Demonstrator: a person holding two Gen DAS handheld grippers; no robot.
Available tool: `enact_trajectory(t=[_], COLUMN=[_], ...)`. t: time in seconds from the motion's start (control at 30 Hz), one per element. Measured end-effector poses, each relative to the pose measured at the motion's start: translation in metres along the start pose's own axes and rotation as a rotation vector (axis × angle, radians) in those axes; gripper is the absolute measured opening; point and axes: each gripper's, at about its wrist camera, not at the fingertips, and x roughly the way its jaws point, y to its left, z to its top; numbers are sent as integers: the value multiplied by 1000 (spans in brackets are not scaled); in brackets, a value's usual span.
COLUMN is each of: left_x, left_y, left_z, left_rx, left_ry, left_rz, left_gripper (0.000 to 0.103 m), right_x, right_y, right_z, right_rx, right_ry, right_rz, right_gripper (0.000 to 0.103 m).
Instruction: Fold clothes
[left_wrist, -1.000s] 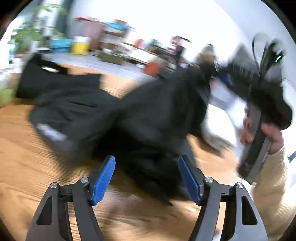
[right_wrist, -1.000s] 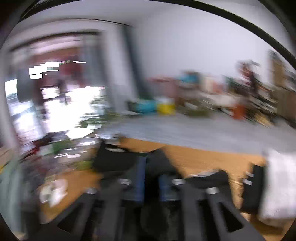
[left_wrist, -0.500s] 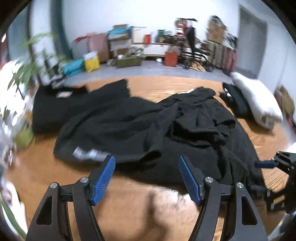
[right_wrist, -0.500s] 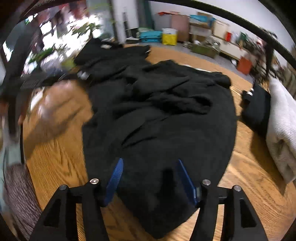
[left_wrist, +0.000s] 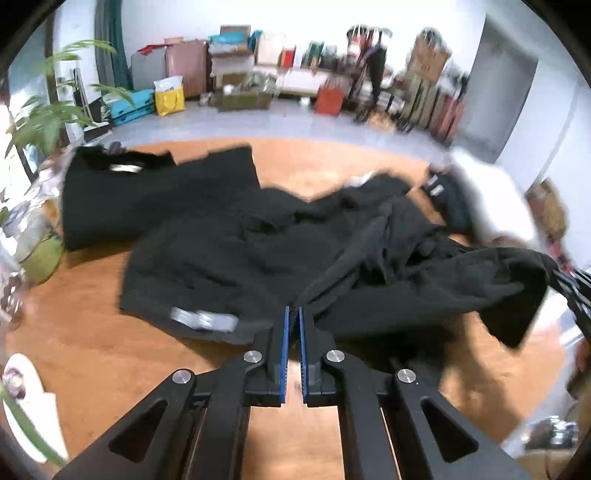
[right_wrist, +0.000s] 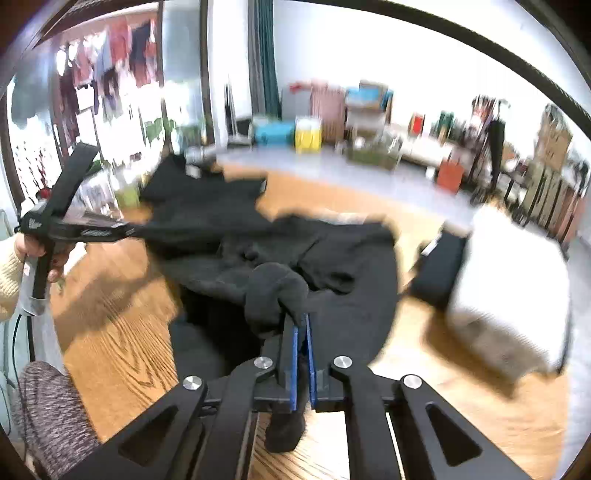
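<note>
A crumpled black garment (left_wrist: 236, 258) lies spread across the wooden table (left_wrist: 92, 343). My left gripper (left_wrist: 293, 311) is shut on its near edge, blue pads pressed together on the cloth. At the far right of the left wrist view, the right gripper (left_wrist: 567, 282) holds another part of the cloth lifted off the table. In the right wrist view, my right gripper (right_wrist: 302, 320) is shut on a bunched fold of the garment (right_wrist: 343, 266). The left gripper (right_wrist: 127, 230), held by a hand (right_wrist: 37, 254), pulls the cloth taut at the left.
A second black garment (left_wrist: 140, 195) lies flat at the back left of the table. A folded dark item (right_wrist: 439, 266) and a white cushion-like bundle (right_wrist: 517, 288) sit on the right side. Plants (left_wrist: 44, 122) and clutter (left_wrist: 22, 229) crowd the left edge.
Both grippers stood open over the garment half a second ago. Now both are shut on its cloth, and the part in the right gripper has risen off the table.
</note>
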Motion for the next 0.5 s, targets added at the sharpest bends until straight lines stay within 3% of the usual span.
enact_trajectory(t=[0.1,0.23,0.37,0.47,0.5], left_x=[-71,-130,-136,-137,-127], left_y=[22,56,67,75,73], left_z=[-22,-64,-69,-70,-57], left_rx=[-19,-113,-189,-244,-256], left_ry=[-67,-114,-131,-142,-137], left_rz=[-11,45,38,38,59], left_gripper=[5,5,5,5,5], right_x=[-69,-129,-136,-109,-100], right_y=[8,29,19,20,18], right_z=[4,-17,-40,-38,-33], right_rx=[-37,-11,113,103,94], right_ry=[-91,-124,-90,-75,-76], right_rz=[3,-16,-1,-18,-27], right_gripper=[4,4,4,4,4])
